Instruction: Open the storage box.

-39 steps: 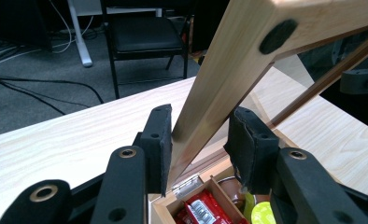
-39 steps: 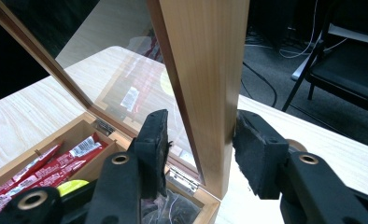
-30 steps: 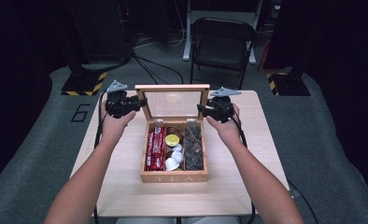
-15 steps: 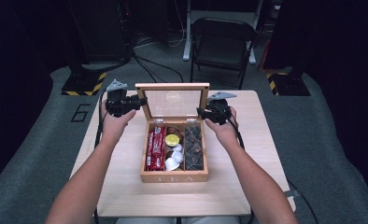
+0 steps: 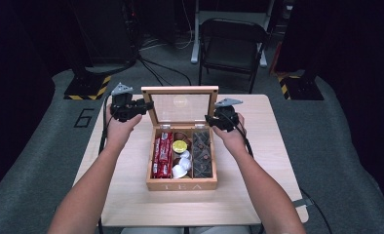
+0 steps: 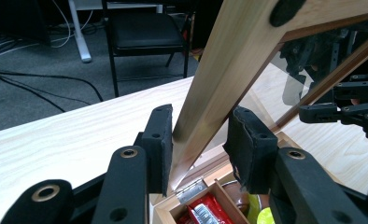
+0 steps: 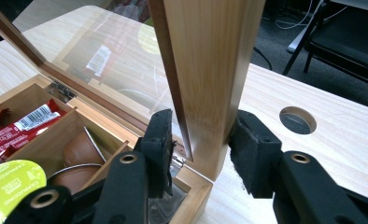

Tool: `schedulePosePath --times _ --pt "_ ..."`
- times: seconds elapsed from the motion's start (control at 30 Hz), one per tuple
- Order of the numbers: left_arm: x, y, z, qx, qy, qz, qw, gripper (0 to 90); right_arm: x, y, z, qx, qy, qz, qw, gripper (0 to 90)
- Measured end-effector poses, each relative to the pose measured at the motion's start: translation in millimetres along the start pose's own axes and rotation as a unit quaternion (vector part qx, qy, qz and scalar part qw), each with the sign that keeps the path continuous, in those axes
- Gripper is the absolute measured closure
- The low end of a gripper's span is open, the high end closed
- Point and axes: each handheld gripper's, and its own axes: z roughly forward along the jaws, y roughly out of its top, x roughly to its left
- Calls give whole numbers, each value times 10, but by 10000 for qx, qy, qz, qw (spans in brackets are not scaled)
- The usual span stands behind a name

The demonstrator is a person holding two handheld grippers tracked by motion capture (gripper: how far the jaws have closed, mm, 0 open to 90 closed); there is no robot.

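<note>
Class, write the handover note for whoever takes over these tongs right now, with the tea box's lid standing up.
Left tongs: shut on the lid, left rail.
Right tongs: jaws have just been closing; pads on the lid's right rail.
Tea box: open on the table, lid near upright, red packets inside.
Done: both rails gripped.
Left: probably swing the lid, both hands evenly.

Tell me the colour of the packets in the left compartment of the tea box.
Red packets with white print, clearest in the high view.
</note>
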Motion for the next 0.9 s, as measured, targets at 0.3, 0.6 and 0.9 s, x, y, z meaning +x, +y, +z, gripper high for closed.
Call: schedulePosePath --times 0.3,0.6,0.9 --pt "19 -18 20 40 -11 0 10000 611 -14 -33 -3 -59 -57 -77 9999 647" --pt "17 -97 102 41 58 -32 10000 574 -25 -19 2 -19 -40 -30 10000 649" --pt "30 -136 204 144 155 -39 9998 558 -38 -13 26 -61 -43 86 9999 649"
